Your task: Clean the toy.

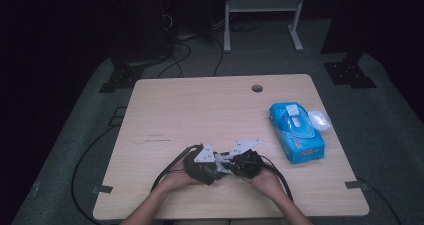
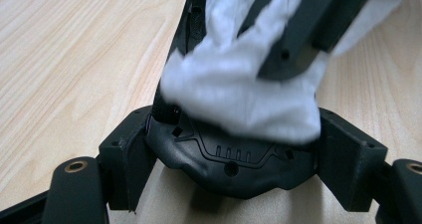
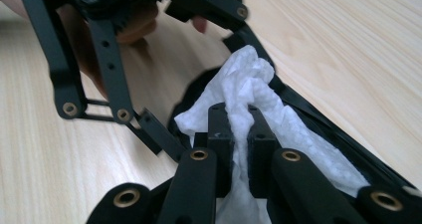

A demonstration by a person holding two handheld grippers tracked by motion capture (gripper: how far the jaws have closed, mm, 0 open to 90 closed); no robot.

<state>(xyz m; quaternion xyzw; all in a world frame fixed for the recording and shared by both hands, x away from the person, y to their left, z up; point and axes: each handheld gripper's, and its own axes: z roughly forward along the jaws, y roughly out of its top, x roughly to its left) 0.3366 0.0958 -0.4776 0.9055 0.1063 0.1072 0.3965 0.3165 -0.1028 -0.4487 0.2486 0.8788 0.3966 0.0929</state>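
Near the table's front edge a person's two hands hold the grippers nose to nose. My left gripper (image 1: pixel 216 168) (image 2: pixel 231 149) is shut on a black plastic object (image 2: pixel 226 167) with a rounded, moulded end, its jaws pressing on the two sides. My right gripper (image 1: pixel 229 164) (image 3: pixel 241 129) is shut on a crumpled white wipe (image 3: pixel 249 79) (image 2: pixel 239 92). The wipe lies pressed on top of the black object (image 3: pixel 343 144), which runs on under it. What the black object is I cannot tell.
A blue pack of wipes (image 1: pixel 296 131) lies at the right of the wooden table (image 1: pixel 200 105), a white rounded piece (image 1: pixel 319 120) beside it. A cable hole (image 1: pixel 257 88) sits near the far edge. Black cables (image 1: pixel 165 177) trail from both grippers over the front edge.
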